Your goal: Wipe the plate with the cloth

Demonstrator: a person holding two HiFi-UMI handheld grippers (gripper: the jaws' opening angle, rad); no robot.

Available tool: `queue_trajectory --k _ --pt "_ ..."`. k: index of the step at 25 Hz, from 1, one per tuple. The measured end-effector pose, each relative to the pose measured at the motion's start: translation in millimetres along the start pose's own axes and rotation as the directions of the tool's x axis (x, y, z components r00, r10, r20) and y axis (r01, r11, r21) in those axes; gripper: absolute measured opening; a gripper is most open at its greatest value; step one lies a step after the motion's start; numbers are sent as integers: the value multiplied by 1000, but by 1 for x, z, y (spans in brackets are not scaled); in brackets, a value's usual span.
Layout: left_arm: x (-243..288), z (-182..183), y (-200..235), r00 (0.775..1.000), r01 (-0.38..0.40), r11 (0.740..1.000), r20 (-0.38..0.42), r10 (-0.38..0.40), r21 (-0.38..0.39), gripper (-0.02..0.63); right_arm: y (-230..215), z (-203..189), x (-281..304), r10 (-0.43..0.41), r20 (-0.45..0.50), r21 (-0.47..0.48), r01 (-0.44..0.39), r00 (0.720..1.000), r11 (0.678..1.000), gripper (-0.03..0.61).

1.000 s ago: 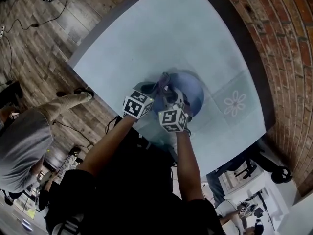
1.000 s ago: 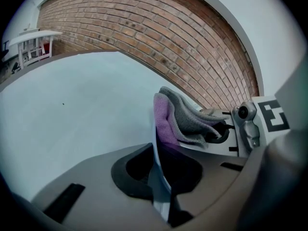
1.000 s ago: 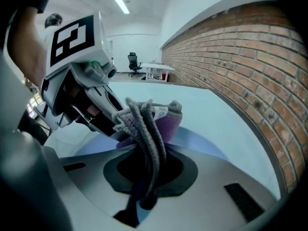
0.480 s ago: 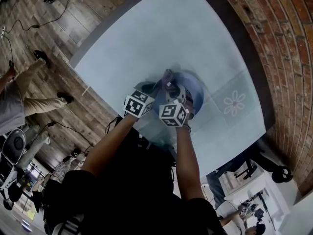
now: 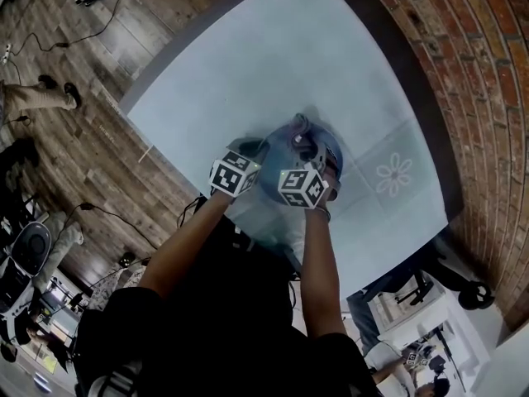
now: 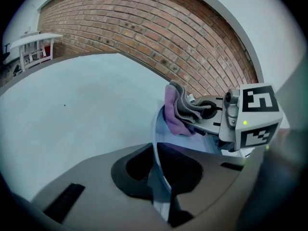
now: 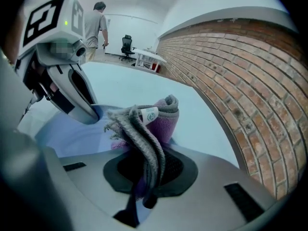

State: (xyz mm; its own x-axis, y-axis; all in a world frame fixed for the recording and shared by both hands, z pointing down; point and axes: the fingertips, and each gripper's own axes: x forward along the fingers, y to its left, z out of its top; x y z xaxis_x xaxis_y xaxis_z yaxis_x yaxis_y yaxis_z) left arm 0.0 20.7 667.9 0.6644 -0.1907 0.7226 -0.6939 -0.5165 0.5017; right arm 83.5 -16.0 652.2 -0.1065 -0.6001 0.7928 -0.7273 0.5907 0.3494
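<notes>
A blue plate (image 5: 333, 160) lies on the pale blue-grey table (image 5: 273, 56). My left gripper (image 5: 258, 150) is shut on the plate's near-left rim. In the left gripper view the thin plate edge (image 6: 155, 138) runs straight between that gripper's (image 6: 156, 170) dark pads. My right gripper (image 5: 302, 143) is shut on a bunched purple and grey cloth (image 5: 299, 125) and presses it onto the far part of the plate. The right gripper view has the cloth (image 7: 159, 119) pinched in my right gripper (image 7: 144, 177), over the plate (image 7: 72, 136). The left gripper (image 7: 86, 110) shows on that view's left.
A white flower pattern (image 5: 397, 174) marks the table to the right of the plate. A brick wall (image 5: 479, 64) runs along the table's far right side. Wooden floor (image 5: 66, 64) with cables lies beyond the left edge. A person (image 7: 98, 23) stands far off in the room.
My right gripper has carried the cloth across the plate, away from me and to the right. The left gripper and plate have stayed put. A person at the left has walked out of view.
</notes>
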Motion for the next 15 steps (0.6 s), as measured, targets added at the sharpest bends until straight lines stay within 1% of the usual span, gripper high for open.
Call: queue_trajectory --k 4,8,15 --pt "0 0 0 1000 -2 1000 3 2 1 51 -12 -12 -2 -21 -31 -8 21 999 1000 60" --pt "-1 0 0 1000 -6 1000 6 6 -2 51 -18 -23 -6 -48 -64 -49 45 997 998 60" --pt "-1 -2 0 1000 -14 1000 14 14 -23 51 -27 -52 -18 -79 -153 -106 63 985 992 60"
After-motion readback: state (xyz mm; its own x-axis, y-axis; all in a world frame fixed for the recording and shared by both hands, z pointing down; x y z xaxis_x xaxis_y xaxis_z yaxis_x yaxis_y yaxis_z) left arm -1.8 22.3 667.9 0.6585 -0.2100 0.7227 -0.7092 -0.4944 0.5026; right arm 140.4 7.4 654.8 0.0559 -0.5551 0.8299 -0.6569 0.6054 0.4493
